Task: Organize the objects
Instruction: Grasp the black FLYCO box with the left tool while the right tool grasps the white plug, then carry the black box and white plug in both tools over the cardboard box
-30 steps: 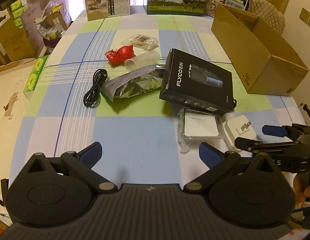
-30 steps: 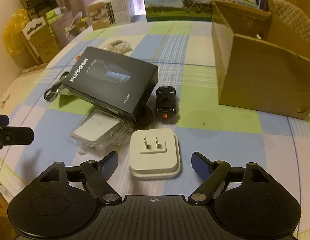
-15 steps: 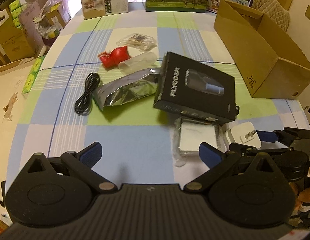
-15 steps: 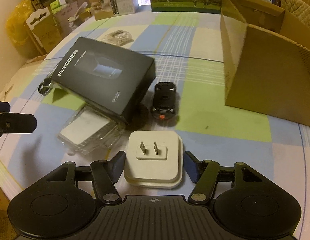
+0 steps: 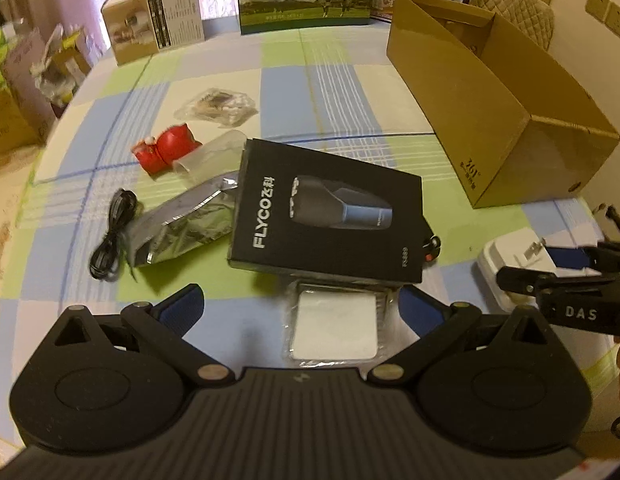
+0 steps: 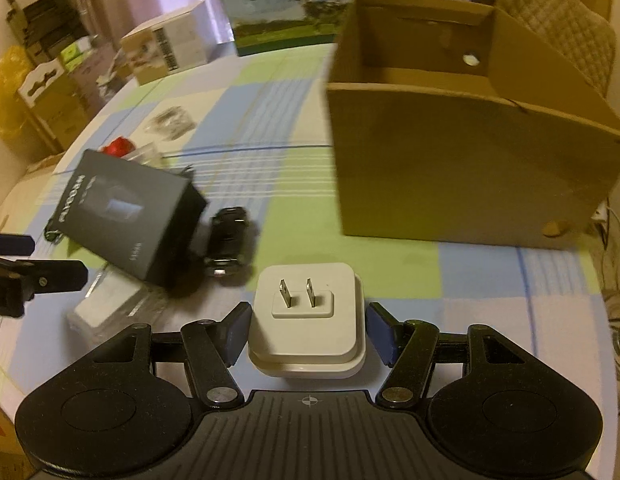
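The right gripper (image 6: 307,330) held the white square plastic charger with 2 metal prongs (image 6: 308,318) between its blue pads, the jaws closed narrowly on both its sides. In front of it, slightly to the right, stood the open brown cardboard box (image 6: 462,160). The left gripper (image 5: 300,308) was wide open and held nothing; the flat white pad in clear plastic wrap (image 5: 336,330) lay between its fingers, and the black rectangular FLYCO carton (image 5: 328,212) lay just ahead.

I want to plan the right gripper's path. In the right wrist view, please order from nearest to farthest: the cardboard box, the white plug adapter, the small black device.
1. White plug adapter: between the right gripper fingers.
2. Small black device: ahead, to the left.
3. Cardboard box: farthest, ahead to the right.
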